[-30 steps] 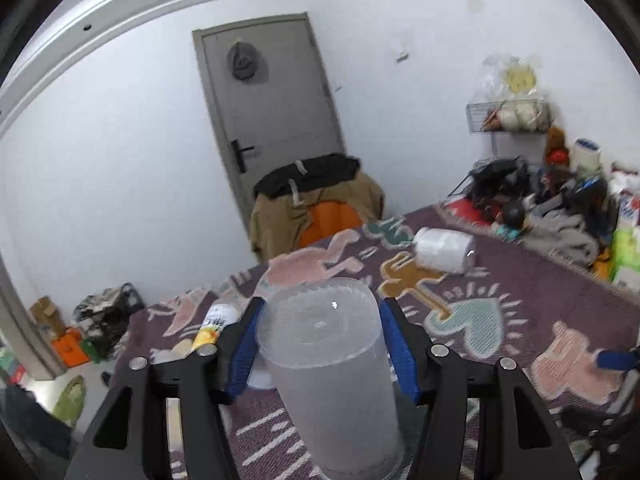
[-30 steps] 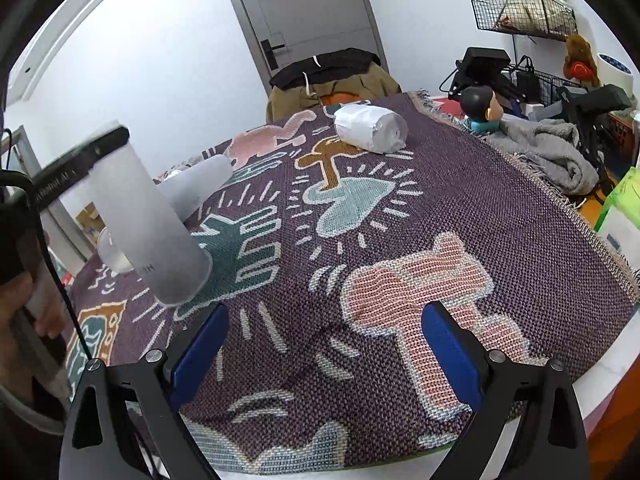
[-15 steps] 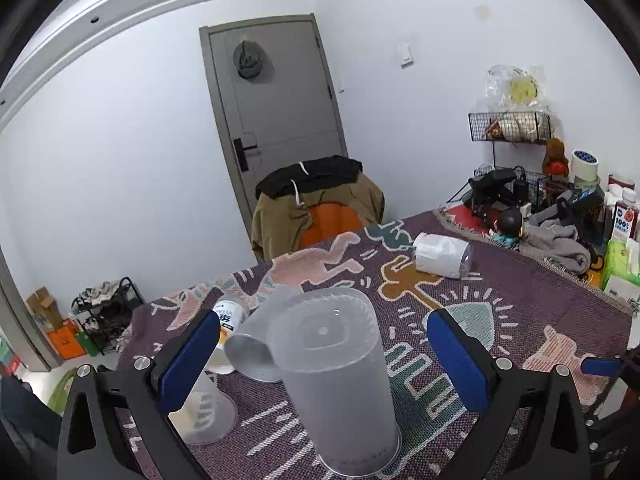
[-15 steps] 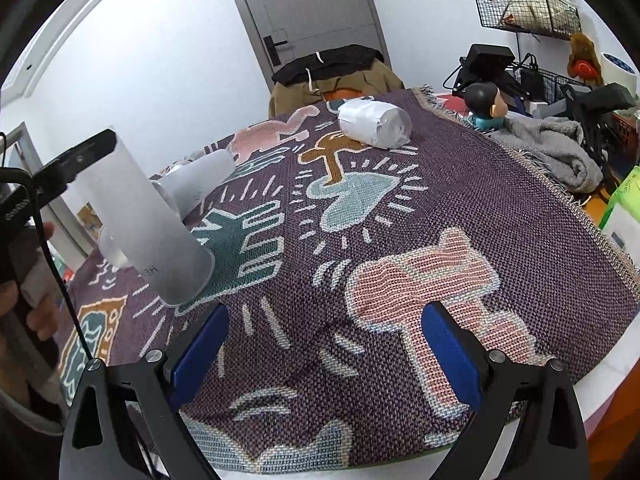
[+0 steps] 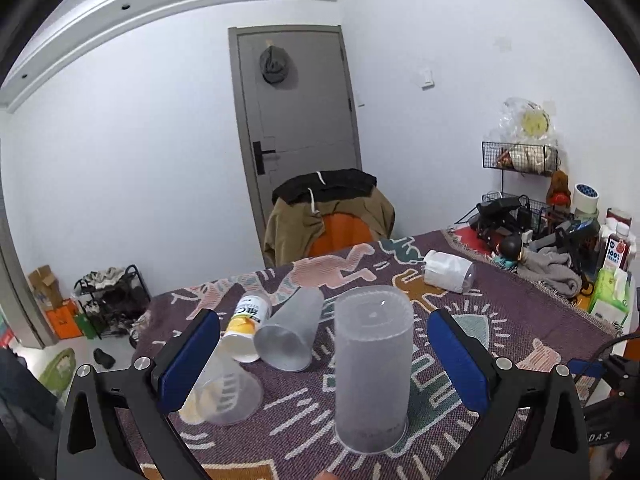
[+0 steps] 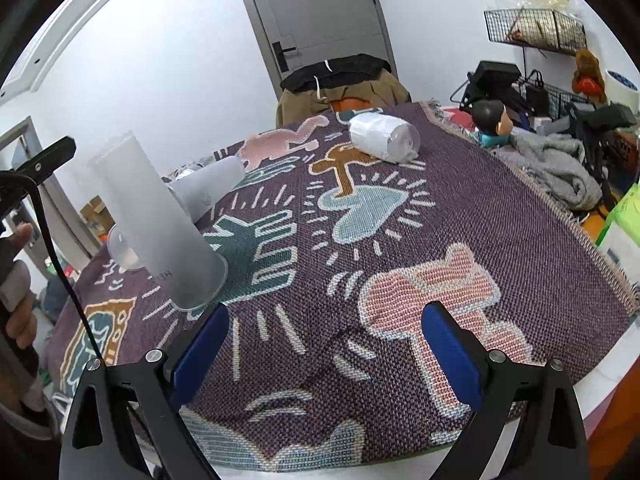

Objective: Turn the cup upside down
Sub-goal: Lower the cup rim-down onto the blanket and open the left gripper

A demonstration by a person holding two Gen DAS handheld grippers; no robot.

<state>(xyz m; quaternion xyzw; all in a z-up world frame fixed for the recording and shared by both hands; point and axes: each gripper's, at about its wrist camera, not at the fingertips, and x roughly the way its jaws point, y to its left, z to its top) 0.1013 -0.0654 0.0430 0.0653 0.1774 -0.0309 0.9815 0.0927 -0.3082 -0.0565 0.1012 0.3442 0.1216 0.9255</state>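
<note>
Now left gripper (image 5: 323,354) released, backed off inverted cup (image 5: 372,368); right gripper (image 6: 325,347) spread, unchanged.

Cup (image 5: 374,364): frosted translucent plastic, matt. Tablecloth (image 6: 400,240): coarse woven cloth, rough. Gripper pads (image 5: 188,360): blue, matt.

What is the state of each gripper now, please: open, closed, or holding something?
Left gripper: open, holding nothing; the upside-down cup stands free between its fingers.
Right gripper: open, holding nothing.
</note>
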